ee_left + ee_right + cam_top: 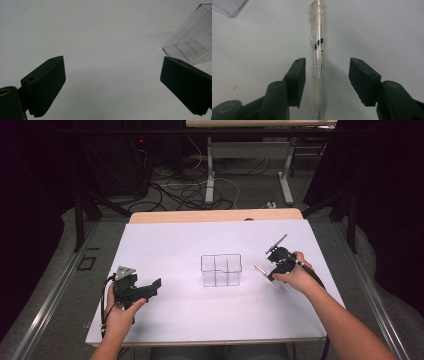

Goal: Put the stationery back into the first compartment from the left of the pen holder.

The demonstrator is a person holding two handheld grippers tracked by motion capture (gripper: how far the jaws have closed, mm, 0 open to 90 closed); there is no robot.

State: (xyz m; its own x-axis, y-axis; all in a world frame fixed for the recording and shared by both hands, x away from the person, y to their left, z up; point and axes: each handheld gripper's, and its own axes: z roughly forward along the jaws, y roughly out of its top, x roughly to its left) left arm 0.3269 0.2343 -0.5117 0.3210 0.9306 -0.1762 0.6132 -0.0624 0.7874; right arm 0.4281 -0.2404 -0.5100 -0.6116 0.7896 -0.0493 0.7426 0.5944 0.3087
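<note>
The right gripper (pixel 327 72) sits low over a pen (pixel 319 65) on the white table (pixel 170 245), to the right of a clear box (pixel 221 269). Its jaws straddle the barrel, one on each side, with a gap left at both pads. The pen lies between them, nearer the left pad in the right gripper view, and is not yet clamped. The jaws are half spread.

Progress, as judged: the approach to the pen is done and the grasp is under way. Closing on the barrel, lifting it, and probably placing it in the box all remain. The box holds nothing that can be made out.

The left gripper (pixel 145 290) rests at the left side of the table, well apart from the box. Its jaws are spread wide with nothing between them; in the left gripper view the box stands off to the upper right.

The pen is a slim click type with a clear barrel, a pale frosted grip sleeve at the tip end, a small printed label and a dark diagonal band at mid-length. The clear clip end points away from the gripper. It lies flat on the table, in line with the jaws.
</note>
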